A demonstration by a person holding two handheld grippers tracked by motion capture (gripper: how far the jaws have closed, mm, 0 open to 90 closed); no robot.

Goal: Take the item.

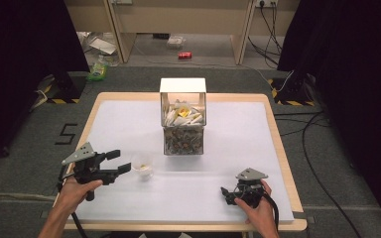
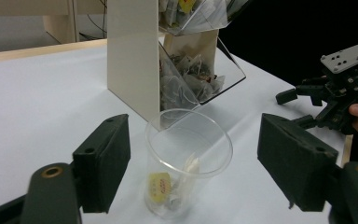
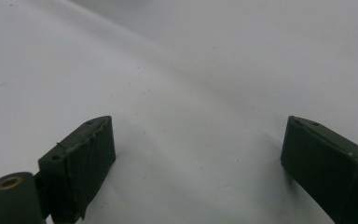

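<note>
White covers most of your worktop (image 1: 129,124), with a wood rim showing at its edges. Your clear plastic cup (image 1: 143,165) stands upright toward the front left part of the worktop. Inside it lies a tea bag (image 2: 184,175) with a yellow tag (image 2: 160,183) at the bottom.

Behind the cup, near the middle of the worktop and closer to the back edge, stands a white box with two clear bins (image 1: 183,119). Its top bin is full of tea bags with white and yellow wrappers. Its bottom bin is full of darker tea bags. In the left gripper view the box rises right behind the cup.

Your left gripper (image 1: 115,162) sits near the front left edge and points at the cup. Its jaws are wide open, one on each side of the cup, and they do not touch it. Your left hand (image 1: 77,191) holds it from behind, level with the worktop.

Your right gripper (image 1: 226,192) rests low near the front right corner, well apart from the cup. Its jaws are open too, with just bare white worktop between them. Your right hand (image 1: 260,210) holds it from the front edge.
</note>
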